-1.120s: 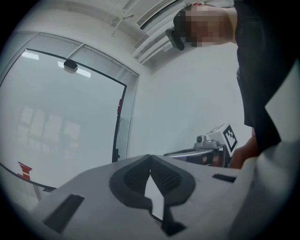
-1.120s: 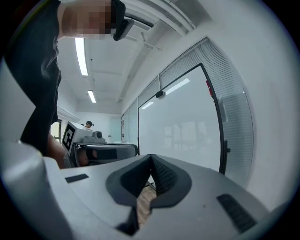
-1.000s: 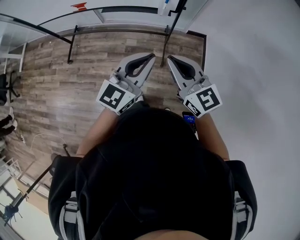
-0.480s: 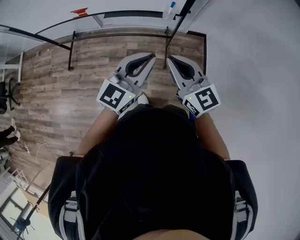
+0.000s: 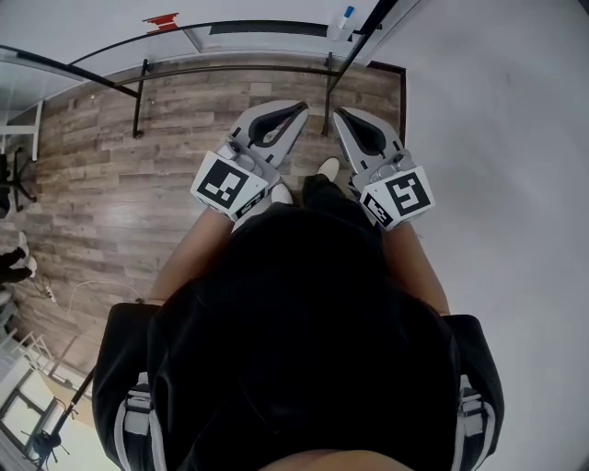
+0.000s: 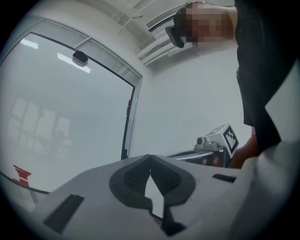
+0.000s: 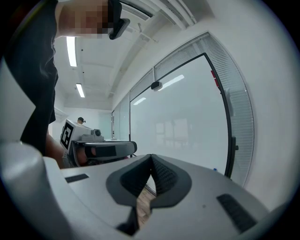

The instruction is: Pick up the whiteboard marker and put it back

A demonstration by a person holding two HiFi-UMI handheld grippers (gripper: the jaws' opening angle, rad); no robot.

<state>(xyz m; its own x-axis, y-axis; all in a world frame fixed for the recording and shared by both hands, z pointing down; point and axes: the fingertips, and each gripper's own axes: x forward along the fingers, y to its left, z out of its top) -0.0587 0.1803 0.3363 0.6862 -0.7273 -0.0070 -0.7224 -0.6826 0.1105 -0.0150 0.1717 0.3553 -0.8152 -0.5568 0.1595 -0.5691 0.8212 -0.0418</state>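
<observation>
You are holding the left gripper (image 5: 300, 109) and the right gripper (image 5: 337, 114) side by side, both claws pinched closed on nothing. The whiteboard marker (image 5: 345, 16) is sitting far ahead, slightly right, by the whiteboard (image 7: 187, 117).

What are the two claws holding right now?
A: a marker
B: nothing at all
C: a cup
B: the left claw and the right claw each have their tips pressed together, with nothing caught between them.
</observation>
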